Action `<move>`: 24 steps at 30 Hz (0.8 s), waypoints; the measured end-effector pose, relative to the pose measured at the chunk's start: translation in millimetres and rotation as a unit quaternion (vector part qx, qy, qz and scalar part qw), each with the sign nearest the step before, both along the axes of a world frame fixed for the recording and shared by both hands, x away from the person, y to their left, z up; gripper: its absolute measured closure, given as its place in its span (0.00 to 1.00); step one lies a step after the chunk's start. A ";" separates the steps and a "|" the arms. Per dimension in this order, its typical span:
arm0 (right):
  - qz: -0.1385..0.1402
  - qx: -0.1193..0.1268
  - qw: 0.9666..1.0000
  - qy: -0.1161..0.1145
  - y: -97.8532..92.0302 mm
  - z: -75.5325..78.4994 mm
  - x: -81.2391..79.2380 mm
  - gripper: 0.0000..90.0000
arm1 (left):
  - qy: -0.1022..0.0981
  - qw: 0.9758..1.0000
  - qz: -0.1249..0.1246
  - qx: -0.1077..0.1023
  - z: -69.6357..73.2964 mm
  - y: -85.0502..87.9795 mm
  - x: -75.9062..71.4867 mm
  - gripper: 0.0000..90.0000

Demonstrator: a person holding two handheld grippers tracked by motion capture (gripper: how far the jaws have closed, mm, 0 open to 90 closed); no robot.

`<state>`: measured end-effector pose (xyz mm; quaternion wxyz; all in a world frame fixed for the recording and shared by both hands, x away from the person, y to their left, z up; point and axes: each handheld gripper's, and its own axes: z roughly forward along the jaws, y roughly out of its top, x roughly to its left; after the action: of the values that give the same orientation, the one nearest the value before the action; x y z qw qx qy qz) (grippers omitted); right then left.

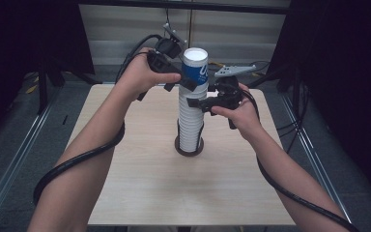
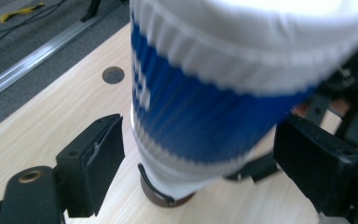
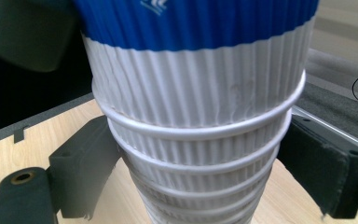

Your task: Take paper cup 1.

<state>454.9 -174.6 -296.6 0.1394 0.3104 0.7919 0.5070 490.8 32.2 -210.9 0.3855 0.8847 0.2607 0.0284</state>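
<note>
Top cup straddled by the tongs, not yet off the stack.
Blue-and-white ribbed paper cup (image 1: 194,67) sits atop tall stack of white ribbed paper cups (image 1: 190,124) on round brown base (image 1: 189,150). Left gripper (image 1: 186,83) jaws partly wide, flanking the blue cup, no pad contact visible. Right gripper (image 1: 194,103) below it, jaws hugging the stack; grip looks closed. Lift-off remains, likely.

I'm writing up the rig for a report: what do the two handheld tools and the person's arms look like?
Both tools, left tool and right tool, are black, each with two blocky flat-faced fingers. A grey three-cornered plate tops each. A thick black cable trails from each, looping round the forearm. The arms are bare, without sleeves.
</note>
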 end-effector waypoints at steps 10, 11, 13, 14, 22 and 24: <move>-0.003 0.001 1.000 -0.003 0.6 -0.8 -1.1 0.14 | -0.024 1.000 0.008 -0.012 -8.5 -16.4 0.5 0.18; -0.002 0.001 1.000 -0.005 0.6 -1.1 -1.2 0.14 | -0.023 1.000 0.010 -0.013 -8.5 -16.4 0.2 0.18; -0.004 0.002 1.000 -0.006 1.0 -1.3 -1.2 0.14 | -0.023 1.000 0.011 -0.011 -8.3 -16.1 0.2 0.19; -0.005 0.002 1.000 -0.006 1.6 -1.4 -1.4 0.14 | -0.024 1.000 0.012 -0.011 -8.1 -15.9 0.2 0.19; -0.010 0.003 1.000 -0.002 4.1 -0.2 -0.8 0.13 | -0.025 1.000 0.014 -0.002 -6.0 -16.8 -0.3 0.19; -0.014 -0.001 1.000 0.000 5.2 0.7 -1.3 0.13 | -0.025 1.000 0.011 -0.001 -5.7 -17.4 -0.5 0.19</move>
<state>453.6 -169.4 -295.8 0.1468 0.3210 0.7881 0.5043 490.3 14.8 -216.6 0.3921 0.8804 0.2608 0.0548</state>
